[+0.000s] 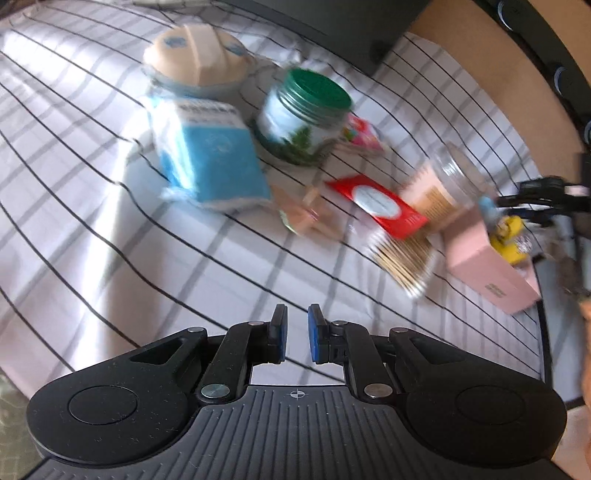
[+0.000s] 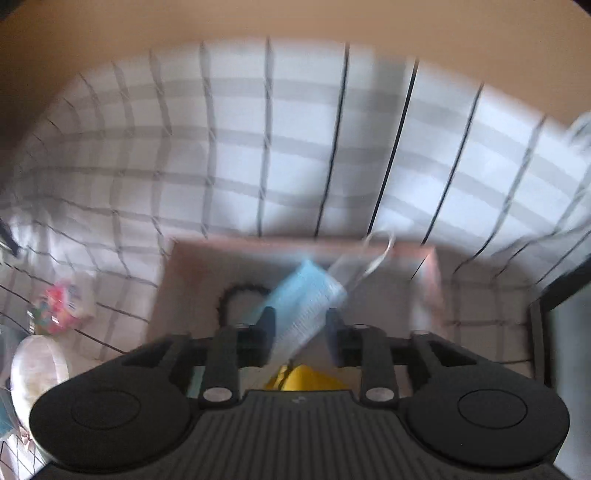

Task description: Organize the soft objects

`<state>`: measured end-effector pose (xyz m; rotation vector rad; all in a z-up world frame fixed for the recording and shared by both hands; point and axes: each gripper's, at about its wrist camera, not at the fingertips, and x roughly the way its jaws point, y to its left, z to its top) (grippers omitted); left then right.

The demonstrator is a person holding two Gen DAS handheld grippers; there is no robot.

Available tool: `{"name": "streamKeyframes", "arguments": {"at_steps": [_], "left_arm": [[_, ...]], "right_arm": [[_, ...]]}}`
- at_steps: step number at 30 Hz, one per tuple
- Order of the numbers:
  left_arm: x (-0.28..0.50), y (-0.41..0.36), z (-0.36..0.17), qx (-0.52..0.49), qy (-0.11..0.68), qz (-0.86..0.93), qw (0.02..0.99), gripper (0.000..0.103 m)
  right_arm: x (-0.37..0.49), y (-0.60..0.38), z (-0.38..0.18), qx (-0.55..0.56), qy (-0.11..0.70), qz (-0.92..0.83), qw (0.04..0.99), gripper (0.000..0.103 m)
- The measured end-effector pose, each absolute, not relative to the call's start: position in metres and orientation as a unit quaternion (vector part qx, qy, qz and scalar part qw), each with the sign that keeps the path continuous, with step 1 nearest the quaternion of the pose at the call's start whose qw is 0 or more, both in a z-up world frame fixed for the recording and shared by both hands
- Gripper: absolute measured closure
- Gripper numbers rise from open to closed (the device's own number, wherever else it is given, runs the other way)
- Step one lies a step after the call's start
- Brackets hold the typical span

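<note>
In the right wrist view my right gripper (image 2: pixel 300 325) hangs over the open pink box (image 2: pixel 428 266). A light blue face mask (image 2: pixel 306 299) with white ear loops sits between its jaws, which stand apart; the blur hides whether they touch it. A yellow soft toy (image 2: pixel 306 380) and a black hair tie (image 2: pixel 240 291) lie in the box. In the left wrist view my left gripper (image 1: pixel 296 325) is open and empty above the checked cloth (image 1: pixel 92 229). A blue tissue pack (image 1: pixel 212 155) lies ahead of it, left of the pink box (image 1: pixel 487 266) with the yellow toy (image 1: pixel 511 236).
On the cloth are a green-lidded jar (image 1: pixel 303 118), a round beige-lidded tub (image 1: pixel 195 55), a red packet (image 1: pixel 380 205), a clear jar on its side (image 1: pixel 439 184), a bundle of cotton swabs (image 1: pixel 404 258) and a pink packet (image 1: pixel 364 138). A dark box (image 1: pixel 332 22) stands behind.
</note>
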<state>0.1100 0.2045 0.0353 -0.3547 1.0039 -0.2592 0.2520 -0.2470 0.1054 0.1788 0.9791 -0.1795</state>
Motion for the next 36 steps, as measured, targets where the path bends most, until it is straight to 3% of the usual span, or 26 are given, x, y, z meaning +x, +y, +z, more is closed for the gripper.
{"name": "streamKeyframes", "arguments": {"at_steps": [4,9,16,19,25,29,31,33,36], "left_arm": [[0.122,0.222,0.047,-0.171,0.446,-0.087,0.874,0.090],[0.140,0.245,0.062,-0.183,0.401,-0.026,0.897,0.090],[0.177,0.248,0.069,-0.183,0.364,0.007,0.913,0.090],[0.185,0.221,0.068,-0.113,0.365,-0.002,0.924,0.089],[0.179,0.155,0.049,0.121,0.346,0.015,0.930,0.086],[0.181,0.149,0.046,0.124,0.349,0.019,0.929,0.086],[0.182,0.152,0.046,0.089,0.358,-0.001,0.929,0.081],[0.183,0.152,0.046,0.073,0.363,-0.019,0.929,0.064],[0.183,0.153,0.048,0.062,0.361,-0.011,0.930,0.063]], "right_arm": [[0.208,-0.216,0.162,0.058,0.370,-0.067,0.925,0.041],[0.174,-0.167,0.196,0.050,0.311,0.027,0.949,0.038],[0.137,-0.080,0.157,-0.004,0.319,0.094,0.943,0.036],[0.121,-0.059,0.132,-0.022,0.352,0.107,0.930,0.036],[0.096,-0.058,0.090,-0.020,0.403,0.119,0.907,0.036],[0.090,-0.067,0.078,-0.033,0.403,0.112,0.908,0.036],[0.093,-0.072,0.073,-0.024,0.409,0.115,0.905,0.036],[0.101,-0.074,0.068,-0.019,0.412,0.117,0.903,0.036],[0.107,-0.074,0.065,-0.021,0.409,0.129,0.903,0.036]]}}
